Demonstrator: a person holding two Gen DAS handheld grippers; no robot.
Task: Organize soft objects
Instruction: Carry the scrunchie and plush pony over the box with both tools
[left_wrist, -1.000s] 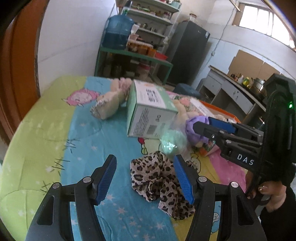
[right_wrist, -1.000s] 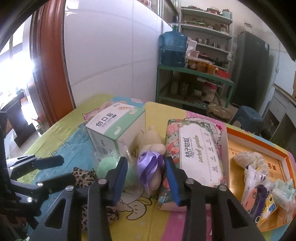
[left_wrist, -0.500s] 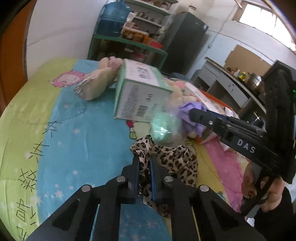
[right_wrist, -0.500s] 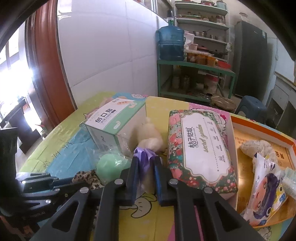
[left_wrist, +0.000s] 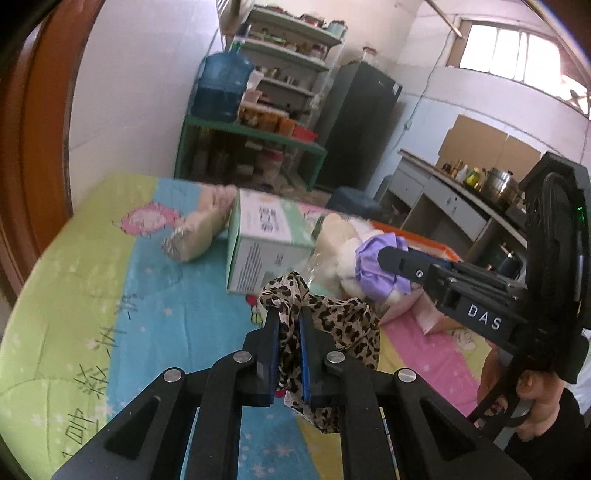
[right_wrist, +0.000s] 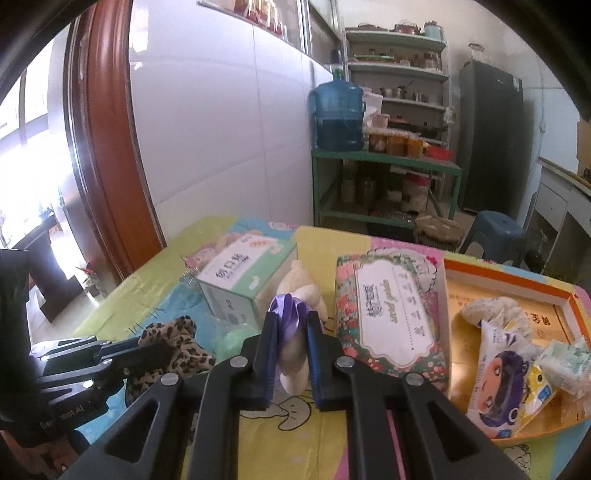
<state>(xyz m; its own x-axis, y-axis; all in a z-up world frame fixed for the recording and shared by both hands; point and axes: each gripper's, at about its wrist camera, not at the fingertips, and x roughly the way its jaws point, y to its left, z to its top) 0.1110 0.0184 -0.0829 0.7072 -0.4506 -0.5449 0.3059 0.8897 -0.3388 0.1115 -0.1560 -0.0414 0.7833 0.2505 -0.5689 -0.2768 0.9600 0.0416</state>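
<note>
Between clamped tool (left_wrist: 289, 314), crumpled leopard-print cloth (left_wrist: 343, 328)

"DAS" on the right gripper (left_wrist: 384, 258)

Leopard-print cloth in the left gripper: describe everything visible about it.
The leopard-print cloth is thin, limp fabric, tan with dark spots. The left gripper is shut on a bunched fold of it; a tuft pokes above the fingertips while the rest hangs crumpled to the right and below, over the cartoon-print sheet. Whether its lowest edge touches the sheet is unclear.
</note>
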